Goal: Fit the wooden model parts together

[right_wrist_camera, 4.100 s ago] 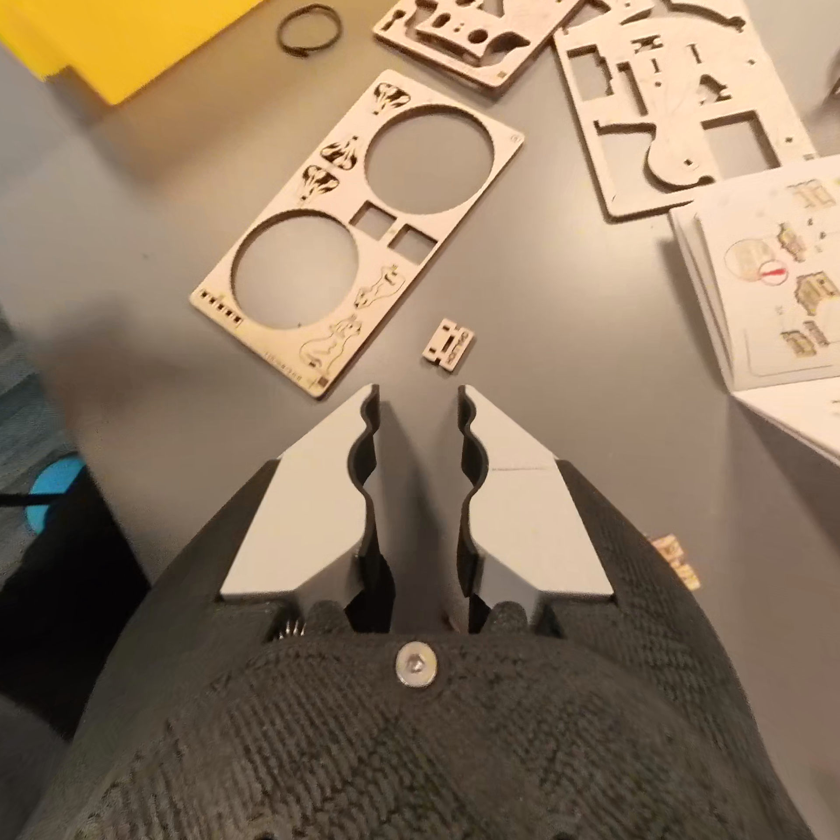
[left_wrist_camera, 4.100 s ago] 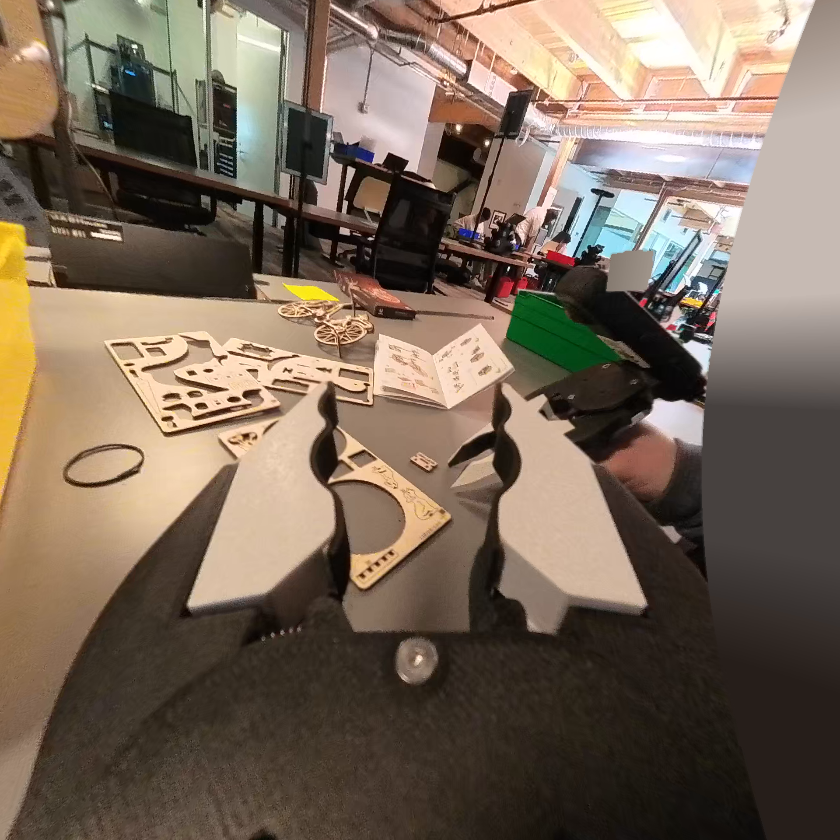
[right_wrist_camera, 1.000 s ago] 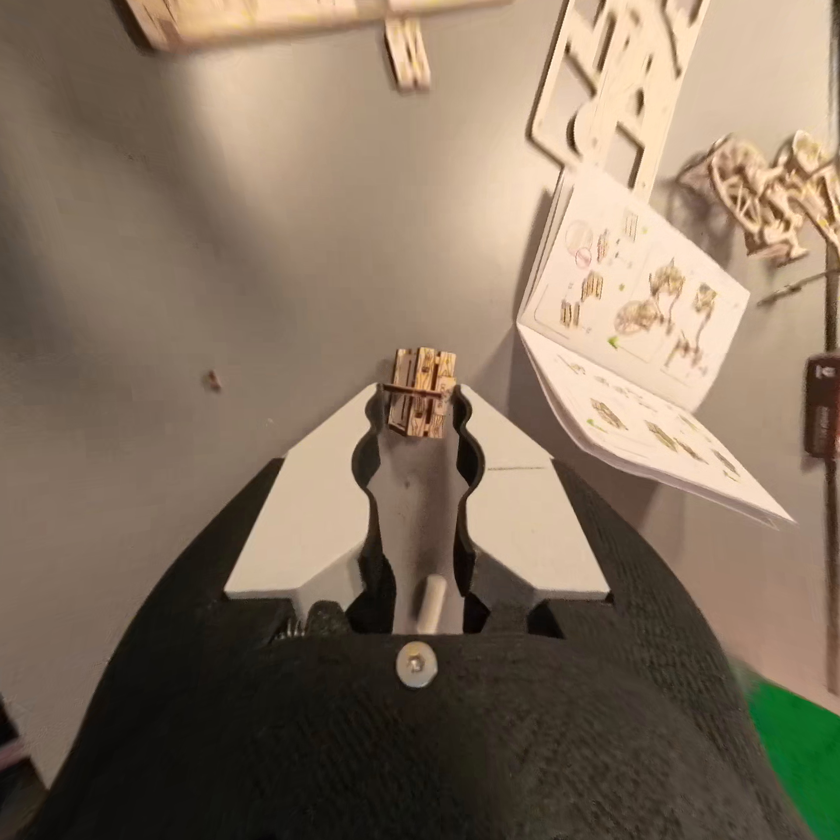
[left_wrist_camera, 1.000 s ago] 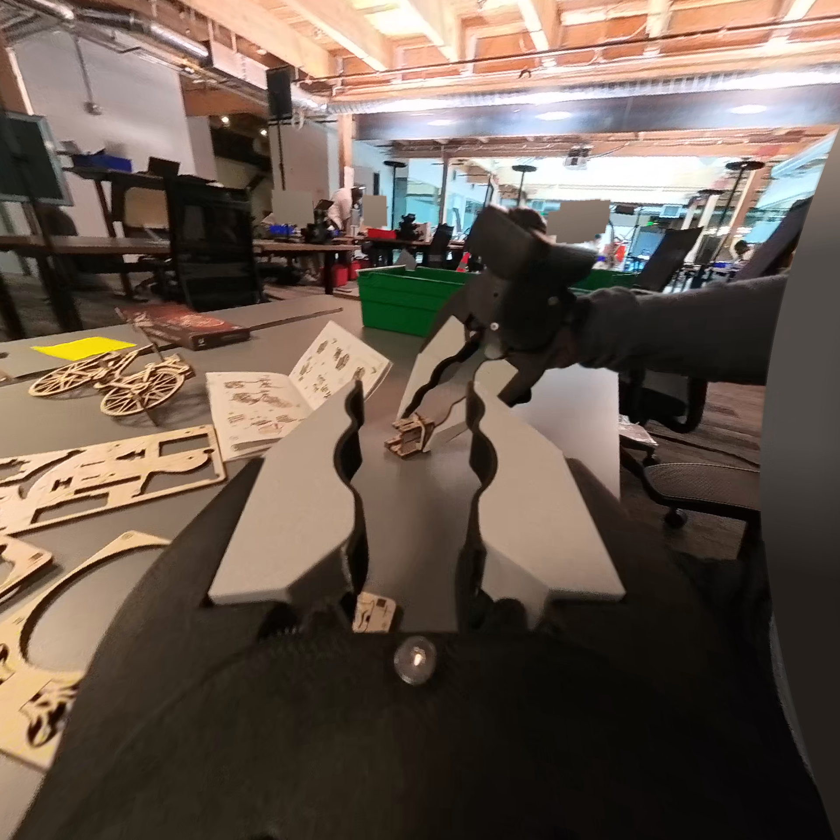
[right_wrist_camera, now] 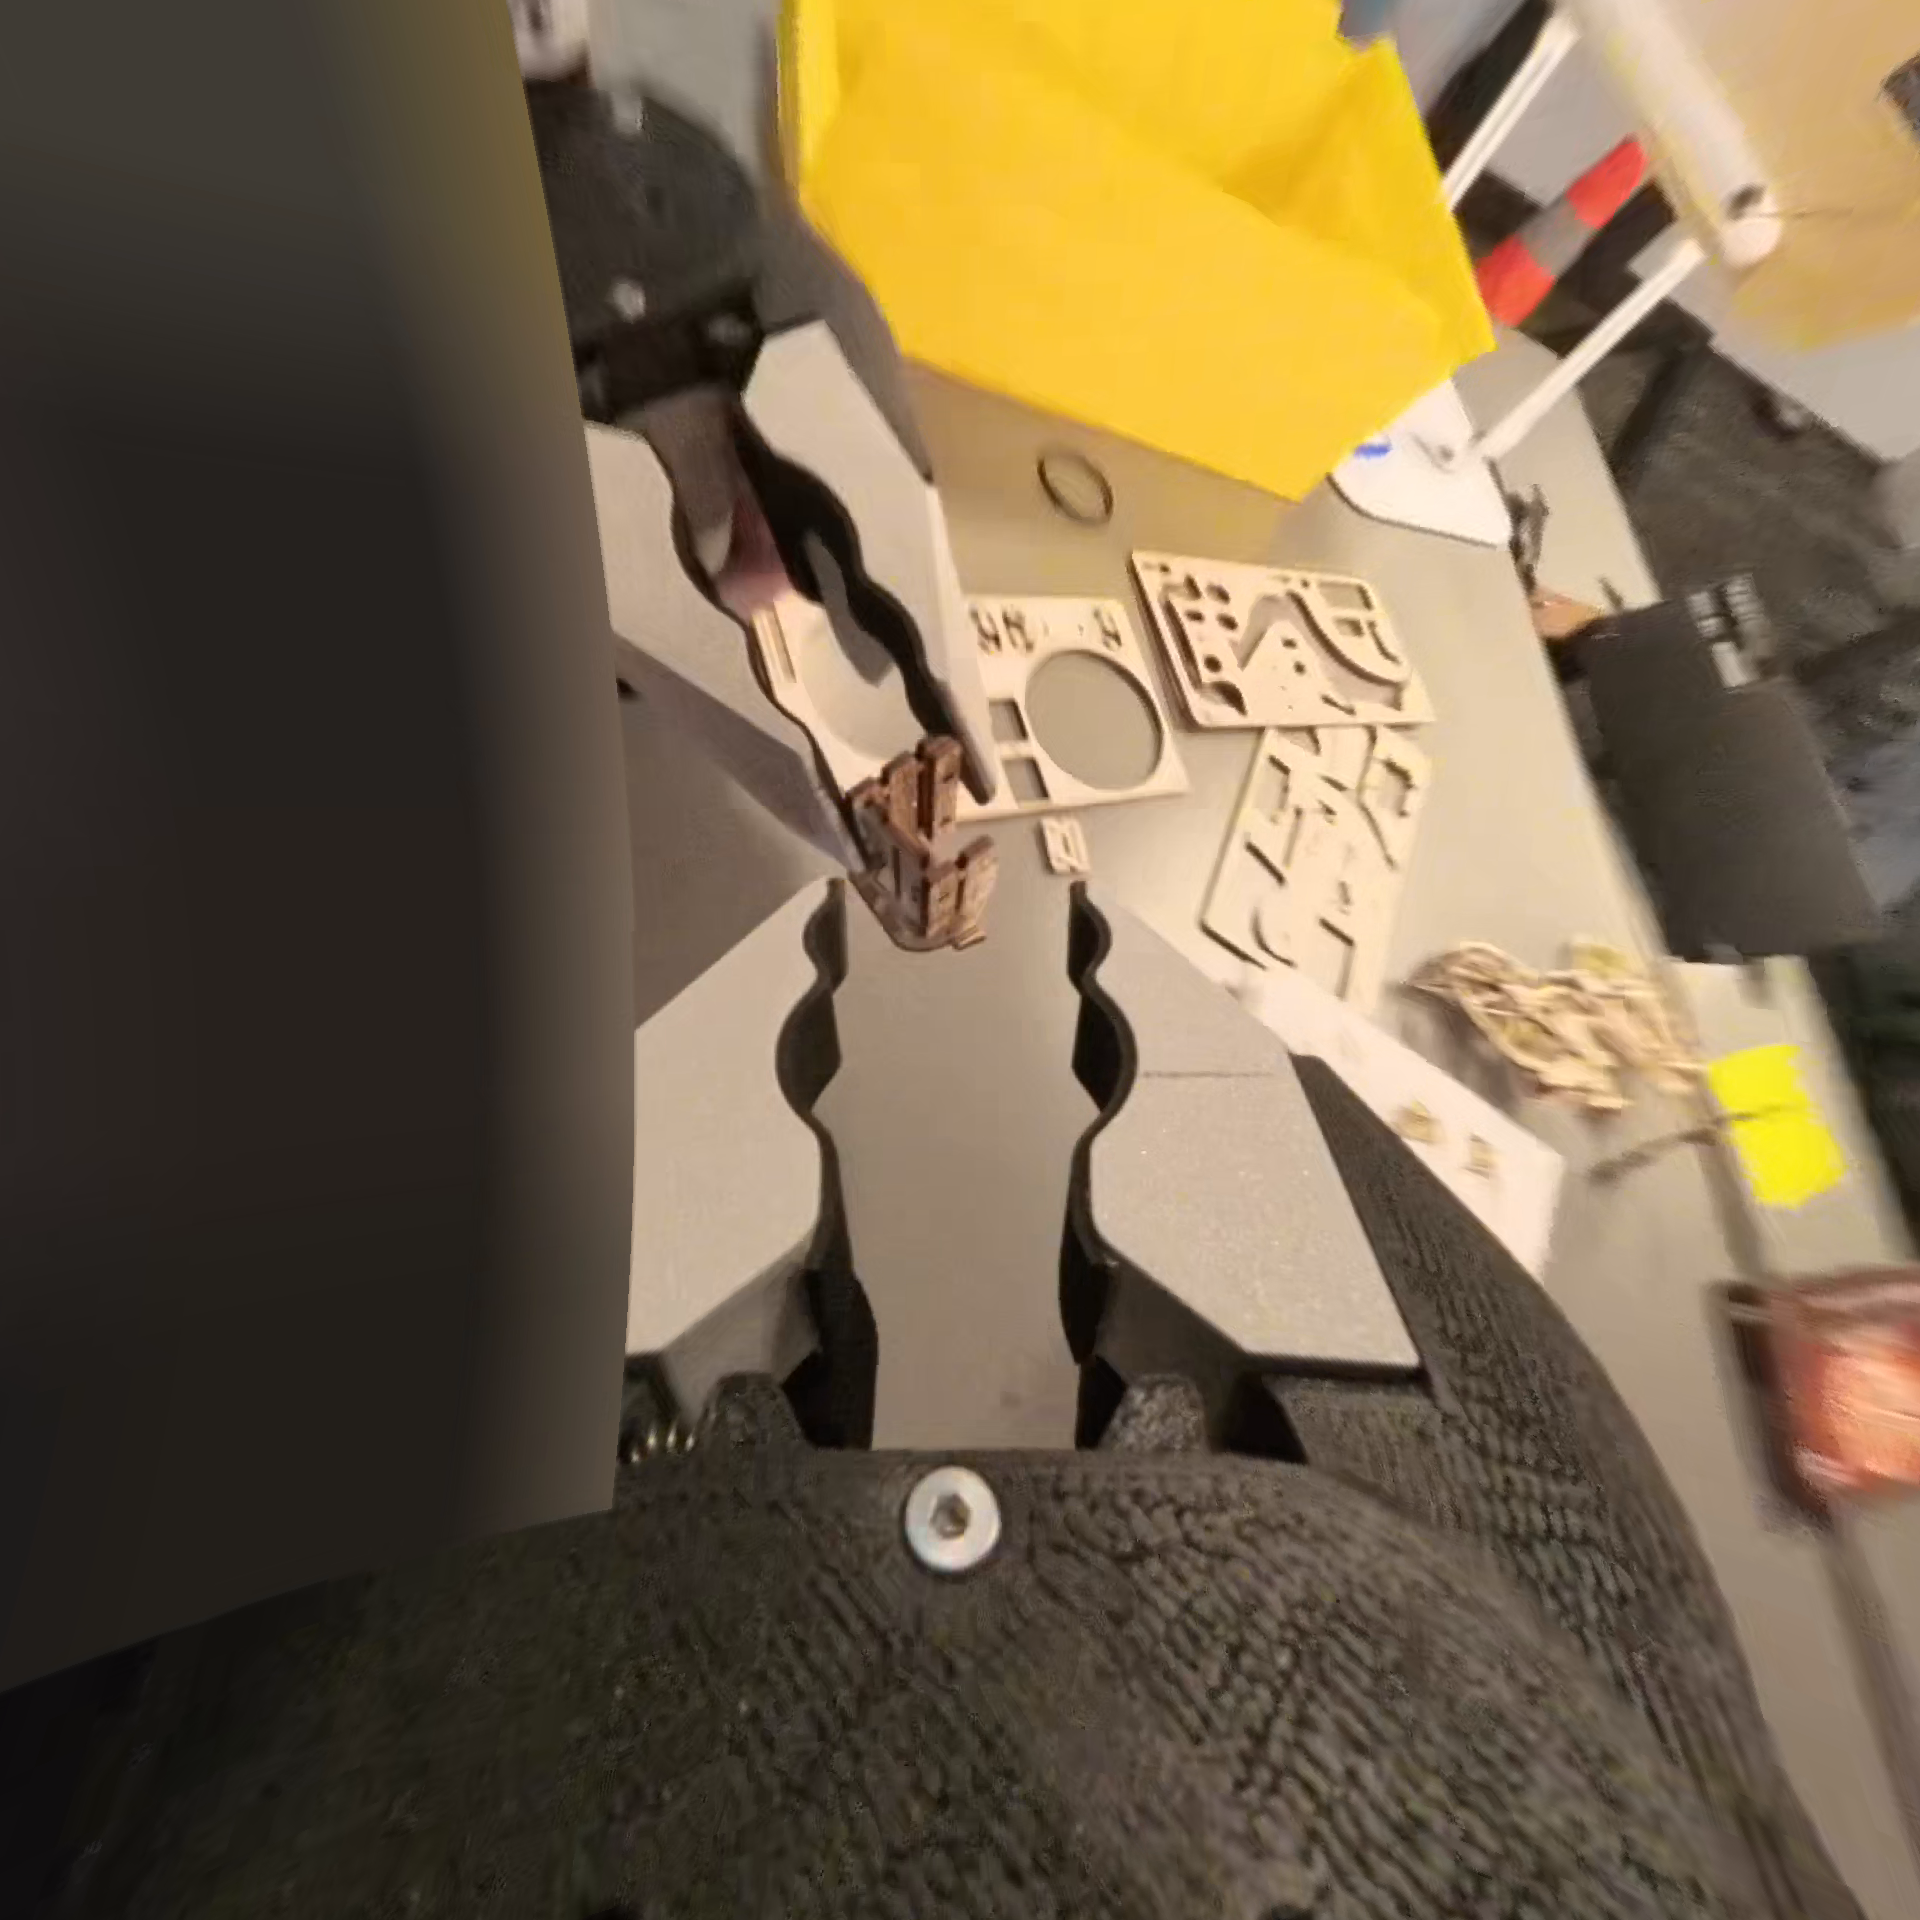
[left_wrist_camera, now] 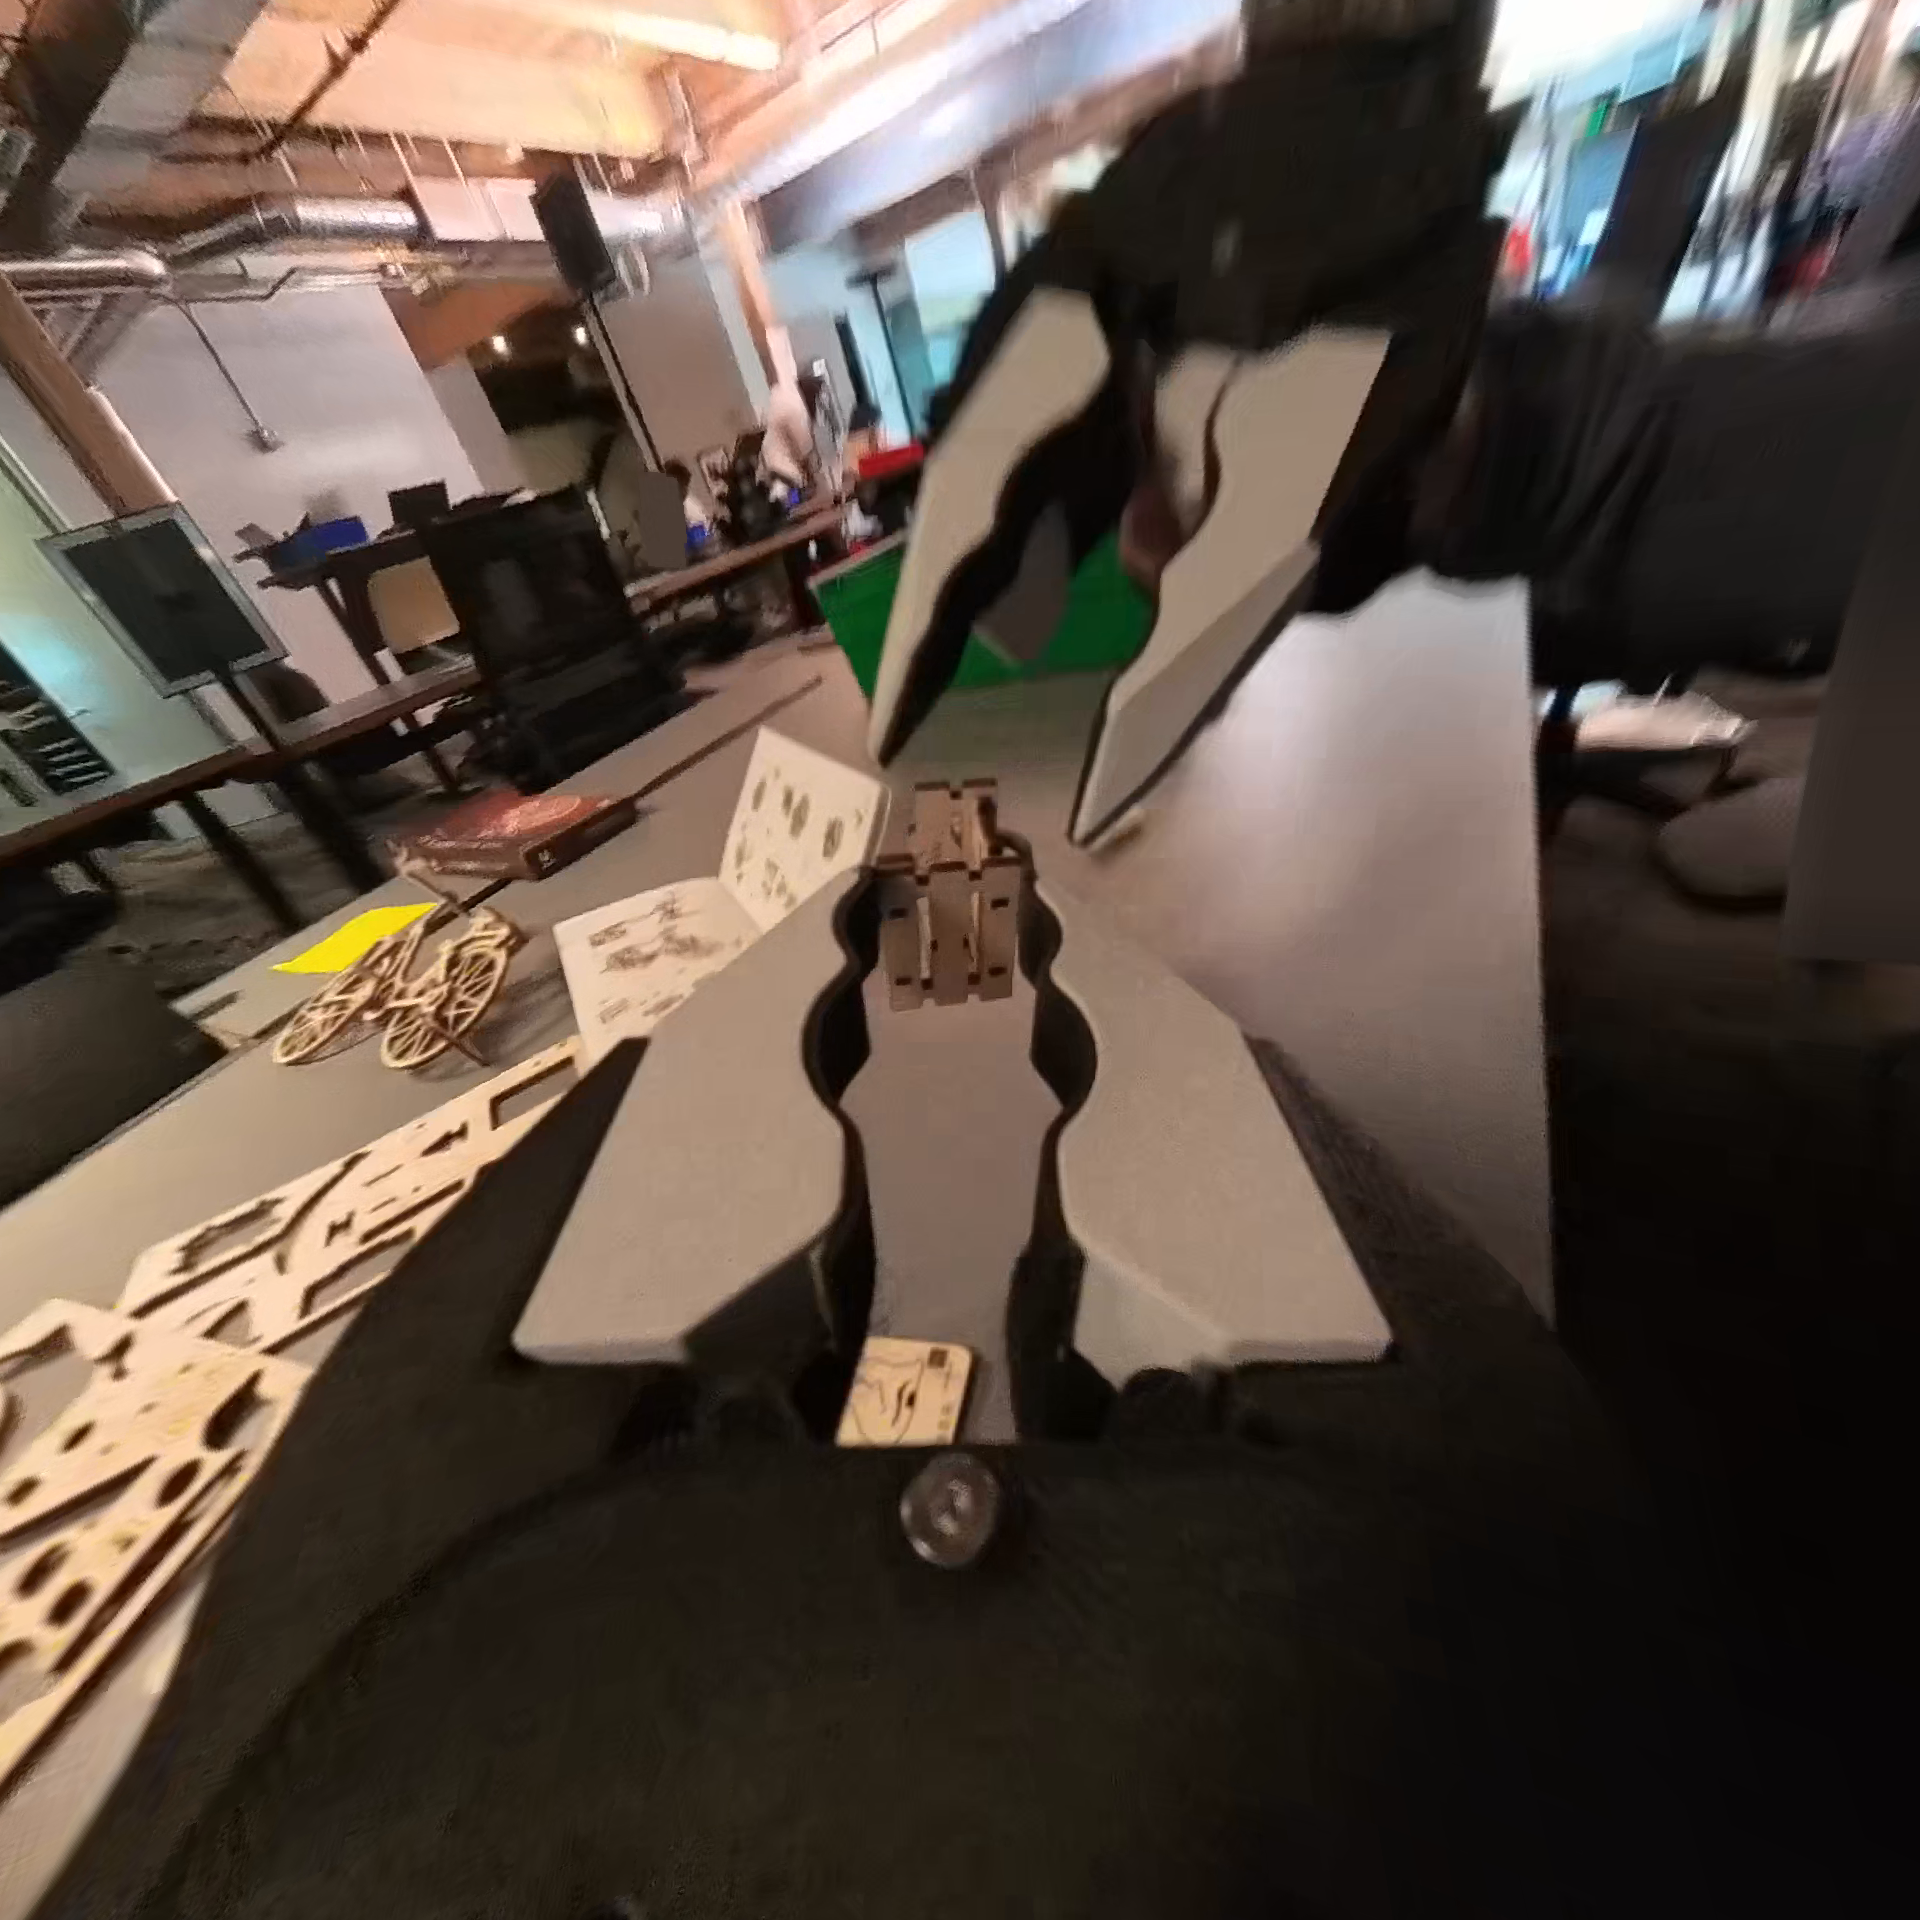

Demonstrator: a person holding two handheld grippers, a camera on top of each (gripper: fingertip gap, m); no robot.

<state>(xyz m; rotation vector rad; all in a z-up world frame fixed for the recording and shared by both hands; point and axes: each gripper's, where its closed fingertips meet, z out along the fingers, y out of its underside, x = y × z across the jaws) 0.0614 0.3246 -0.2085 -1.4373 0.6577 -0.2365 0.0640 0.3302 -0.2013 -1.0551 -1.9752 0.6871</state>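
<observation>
The left gripper (left_wrist_camera: 948, 894) pinches a small wooden block assembly (left_wrist_camera: 948, 914) between its fingertips, holding it up above the grey table (left_wrist_camera: 1299, 987). The right gripper (right_wrist_camera: 951, 899) hangs just beyond and above the block with its jaws spread and nothing between them; the block sits close in front of its tips, apart from them. Behind the block an open instruction booklet (left_wrist_camera: 727, 914) lies on the table, and farther left of it stands a finished wooden bicycle model (left_wrist_camera: 400, 987) beside a yellow note (left_wrist_camera: 348, 937). Flat wooden part sheets (left_wrist_camera: 260, 1247) with cut-out shapes lie on the table left of the block, one of them with a large round hole (right_wrist_camera: 1091, 717); a tiny loose wooden piece (right_wrist_camera: 1065, 844) rests near that sheet. A big yellow bin (right_wrist_camera: 1122, 208) stands past the sheets, and a green bin (left_wrist_camera: 997, 623) sits beyond the booklet. The room is an open workshop with dark desks, a black cabinet, exposed wooden ceiling beams and metal ducts.
</observation>
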